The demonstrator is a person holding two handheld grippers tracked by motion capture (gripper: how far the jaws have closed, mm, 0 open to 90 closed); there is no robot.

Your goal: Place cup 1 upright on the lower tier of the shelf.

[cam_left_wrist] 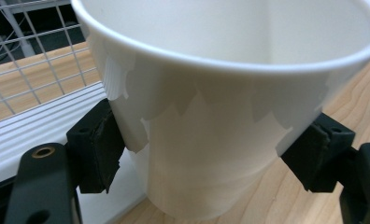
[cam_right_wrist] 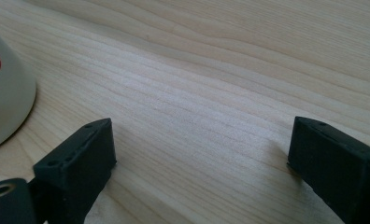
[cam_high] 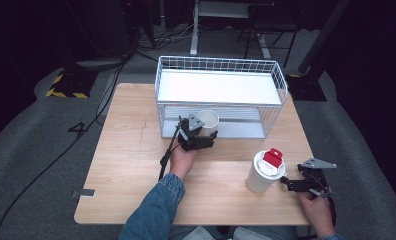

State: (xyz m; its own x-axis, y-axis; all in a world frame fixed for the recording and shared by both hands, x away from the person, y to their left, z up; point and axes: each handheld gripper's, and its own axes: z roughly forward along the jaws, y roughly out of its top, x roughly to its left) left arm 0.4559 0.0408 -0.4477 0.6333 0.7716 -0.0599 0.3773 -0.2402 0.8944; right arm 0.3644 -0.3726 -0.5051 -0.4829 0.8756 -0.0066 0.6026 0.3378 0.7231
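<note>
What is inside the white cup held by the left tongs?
The cup, clamped by the left tongs, shows only bare white inner wall near the rim. Its bottom is hidden below the rim, so whether anything lies there cannot be told.

From my remote station I see the right gripper (cam_right_wrist: pixel 199 163) with its 2 black jaws standing wide apart, nothing between them but bare light wood-grain table (cam_right_wrist: pixel 211 79). Both pads are just above or on the surface; I cannot tell which. At the frame's left edge sits part of a white cup (cam_right_wrist: pixel 5 98) bearing a red mark, clear of the near jaw.
</note>
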